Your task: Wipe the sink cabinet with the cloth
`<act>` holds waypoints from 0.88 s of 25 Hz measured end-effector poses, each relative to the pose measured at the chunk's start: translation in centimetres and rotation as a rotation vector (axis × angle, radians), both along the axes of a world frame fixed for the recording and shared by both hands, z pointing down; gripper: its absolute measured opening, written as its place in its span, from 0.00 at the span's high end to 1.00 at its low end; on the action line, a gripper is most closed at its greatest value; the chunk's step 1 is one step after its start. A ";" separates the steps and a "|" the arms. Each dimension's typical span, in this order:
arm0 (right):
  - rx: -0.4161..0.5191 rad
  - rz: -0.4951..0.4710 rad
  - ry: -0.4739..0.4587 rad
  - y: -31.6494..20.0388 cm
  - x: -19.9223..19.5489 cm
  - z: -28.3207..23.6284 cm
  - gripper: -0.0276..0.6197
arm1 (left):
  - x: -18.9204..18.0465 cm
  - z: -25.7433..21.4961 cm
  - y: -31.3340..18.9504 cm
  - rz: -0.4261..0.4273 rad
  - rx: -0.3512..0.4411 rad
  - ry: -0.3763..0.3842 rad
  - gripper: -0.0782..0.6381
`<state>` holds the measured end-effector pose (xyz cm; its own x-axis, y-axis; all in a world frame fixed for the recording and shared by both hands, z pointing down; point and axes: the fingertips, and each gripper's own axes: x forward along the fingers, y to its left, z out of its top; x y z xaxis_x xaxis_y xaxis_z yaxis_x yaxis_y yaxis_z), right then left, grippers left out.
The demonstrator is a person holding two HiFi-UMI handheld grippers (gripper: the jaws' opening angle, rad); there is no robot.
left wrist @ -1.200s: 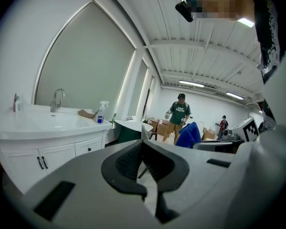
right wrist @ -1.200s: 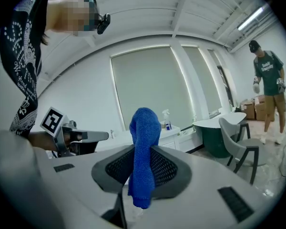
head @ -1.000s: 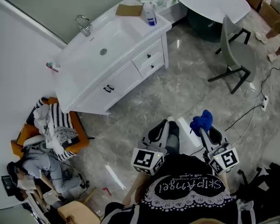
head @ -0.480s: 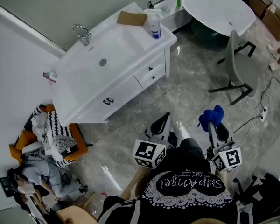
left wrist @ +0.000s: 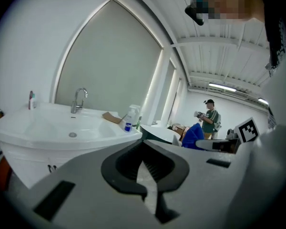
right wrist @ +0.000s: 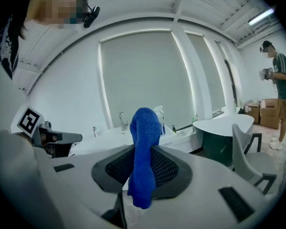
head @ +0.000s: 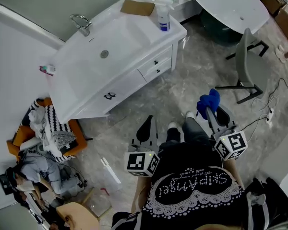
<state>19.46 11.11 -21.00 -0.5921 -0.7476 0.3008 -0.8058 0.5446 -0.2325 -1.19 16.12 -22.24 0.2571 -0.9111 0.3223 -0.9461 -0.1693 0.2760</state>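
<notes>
The white sink cabinet [head: 120, 87] stands at the upper left of the head view, its basin on top and its drawers facing me. A blue cloth [head: 209, 101] hangs from my right gripper [head: 207, 110], which is shut on it about a step away from the cabinet's right end. In the right gripper view the cloth [right wrist: 144, 142] sticks up between the jaws of the right gripper [right wrist: 142, 175]. My left gripper [head: 149, 122] is shut and holds nothing; it points at the cabinet front over the floor. The left gripper view shows the left gripper [left wrist: 150, 178] and the cabinet [left wrist: 38, 151] beyond it.
On the cabinet top stand a spray bottle [head: 163, 16], a brown card [head: 137, 7] and a faucet [head: 81, 23]. A grey chair [head: 247, 66] and a white round table [head: 230, 4] are at the right. An orange basket of clothes [head: 53, 128] sits left of the cabinet. A person [right wrist: 279, 94] stands far off.
My right gripper has carried the cloth forward, closer to the cabinet. The left gripper has drifted a little left. The head view has shifted slightly.
</notes>
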 end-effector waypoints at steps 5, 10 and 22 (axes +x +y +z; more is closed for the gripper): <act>-0.004 -0.109 0.013 -4.1 -1.8 -0.1 0.82 | -2.8 0.6 -0.1 -0.188 -0.020 -0.008 0.88; 0.023 -0.234 0.008 -7.8 -1.6 -1.1 0.82 | -2.1 0.5 -2.6 -0.305 -0.007 0.006 0.88; -0.020 -0.333 0.028 -12.6 3.6 1.2 0.82 | 4.0 1.1 -7.8 -0.313 0.018 0.015 0.88</act>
